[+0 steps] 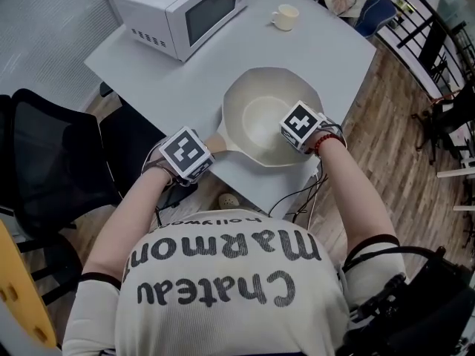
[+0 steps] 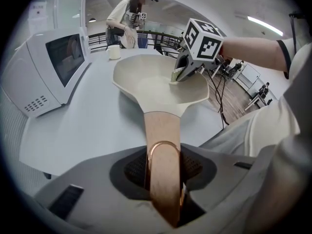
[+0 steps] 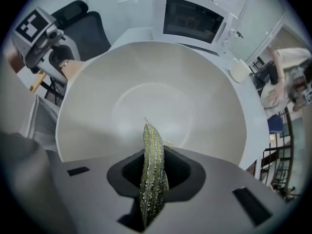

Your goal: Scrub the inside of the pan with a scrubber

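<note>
Cream-white and deep-sided, a round pan sits near the front edge of a pale grey bench. Its tan handle, which ends in a copper-coloured hanging loop, points back toward the person working over it. The left claw is clamped around that handle near the loop end, its jaws part-way apart with the handle filling the gap. The right claw points down into the bowl. It pinches a thin green scrubber edge-on, and the pad's free end stands out past the jaws toward the pan's smooth floor. From the left gripper view the pad appears to reach the inner wall on the side away from the handle, though no view settles whether it touches. A white microwave oven and a small cream cup stand well apart at the far side of the bench.

The pan looks stiff and fairly weighty, with a glossy interior likely to let it skate or swivel on the smooth bench under sideways rubbing. The long handle is therefore the sensible place to brace it, as the left claw does now. The scrubber looks light, thin and floppy. Gripped by one edge, it will probably bend over when pressed, so a firm pinch close to the working end and steady downward pressure should serve better than speed. The interior shows no obvious soil, so how far the scrubbing has got cannot be judged.
</note>
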Action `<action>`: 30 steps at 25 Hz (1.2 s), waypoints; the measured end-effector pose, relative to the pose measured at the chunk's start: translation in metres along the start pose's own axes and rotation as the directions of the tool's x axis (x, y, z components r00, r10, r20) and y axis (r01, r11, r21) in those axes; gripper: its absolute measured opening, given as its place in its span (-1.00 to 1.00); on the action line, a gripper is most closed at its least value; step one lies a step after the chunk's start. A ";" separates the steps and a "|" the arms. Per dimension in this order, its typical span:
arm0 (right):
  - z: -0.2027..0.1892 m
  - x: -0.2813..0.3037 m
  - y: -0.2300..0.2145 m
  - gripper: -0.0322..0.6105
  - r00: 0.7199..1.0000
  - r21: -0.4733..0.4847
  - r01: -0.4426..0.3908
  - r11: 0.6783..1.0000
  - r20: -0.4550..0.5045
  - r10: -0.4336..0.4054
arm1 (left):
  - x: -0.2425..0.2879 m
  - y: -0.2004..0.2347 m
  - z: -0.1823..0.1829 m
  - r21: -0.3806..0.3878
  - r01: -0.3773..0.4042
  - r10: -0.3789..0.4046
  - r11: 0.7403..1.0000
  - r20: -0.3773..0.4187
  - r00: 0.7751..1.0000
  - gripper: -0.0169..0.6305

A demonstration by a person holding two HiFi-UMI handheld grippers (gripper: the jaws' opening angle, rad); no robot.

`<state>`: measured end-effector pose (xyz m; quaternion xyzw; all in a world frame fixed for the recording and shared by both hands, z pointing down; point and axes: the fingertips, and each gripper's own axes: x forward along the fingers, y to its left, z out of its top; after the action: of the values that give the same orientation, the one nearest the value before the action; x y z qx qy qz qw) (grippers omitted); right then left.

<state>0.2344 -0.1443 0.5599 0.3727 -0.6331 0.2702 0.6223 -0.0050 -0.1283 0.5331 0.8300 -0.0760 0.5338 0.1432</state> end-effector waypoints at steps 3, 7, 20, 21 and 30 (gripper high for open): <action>0.000 0.001 -0.012 -0.73 0.999 -0.020 0.052 0.998 0.015 -0.051 | -0.001 -0.001 0.000 0.004 0.002 -0.002 1.000 -0.003 1.000 -0.51; 0.003 0.003 -0.021 -0.73 0.996 -0.018 0.073 0.997 0.049 -0.072 | -0.003 -0.002 -0.003 0.000 0.002 -0.002 1.000 -0.007 1.000 -0.51; 0.032 -0.011 -0.045 -0.73 0.914 0.070 0.206 0.976 0.342 -0.217 | -0.004 -0.003 -0.005 0.041 -0.002 0.003 0.999 -0.034 0.999 -0.48; 0.034 -0.013 -0.047 -0.73 0.908 0.089 0.198 0.976 0.359 -0.217 | -0.004 -0.003 -0.005 0.041 0.001 0.001 0.999 -0.035 0.999 -0.48; 0.060 -0.080 -0.069 -0.73 0.744 0.373 -0.056 0.926 0.635 -0.210 | -0.008 0.000 0.000 0.057 0.042 -0.044 0.997 0.036 0.998 -0.15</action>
<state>0.2514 -0.2214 0.4672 0.5802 -0.7340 0.2072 0.2857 -0.0087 -0.1290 0.5255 0.8450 -0.0458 0.5168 0.1295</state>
